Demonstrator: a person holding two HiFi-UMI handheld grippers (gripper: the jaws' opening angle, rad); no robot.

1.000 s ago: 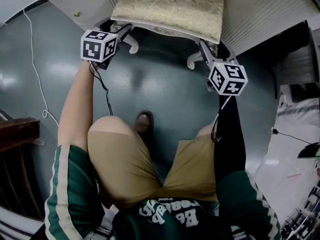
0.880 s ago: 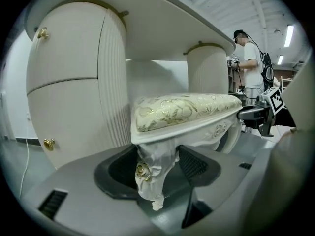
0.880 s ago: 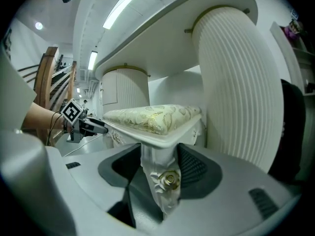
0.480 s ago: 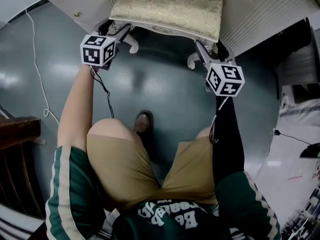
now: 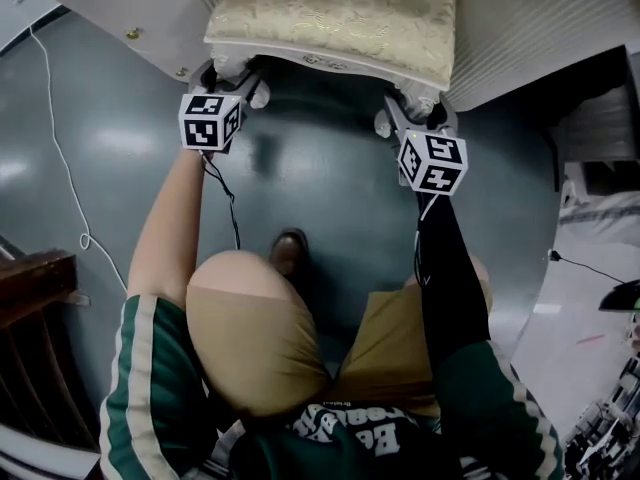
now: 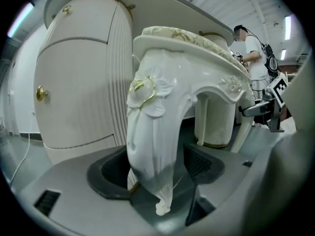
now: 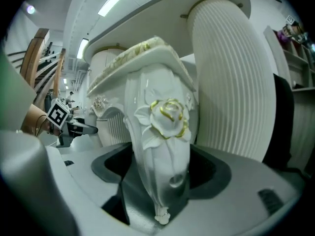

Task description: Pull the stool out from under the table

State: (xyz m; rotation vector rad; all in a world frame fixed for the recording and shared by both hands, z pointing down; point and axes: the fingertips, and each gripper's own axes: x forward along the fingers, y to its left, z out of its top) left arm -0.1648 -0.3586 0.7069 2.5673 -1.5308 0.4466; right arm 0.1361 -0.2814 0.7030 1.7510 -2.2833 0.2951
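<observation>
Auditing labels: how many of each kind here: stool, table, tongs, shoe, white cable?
Stool: 1
Table: 1
Tongs: 2, left tongs and right tongs, both opening, each with a stool leg between its jaws
Shoe: 1
White cable: 1
Total: 6

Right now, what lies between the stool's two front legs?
Only bare grey floor, in the head view, between the left front leg and the right front leg.
</observation>
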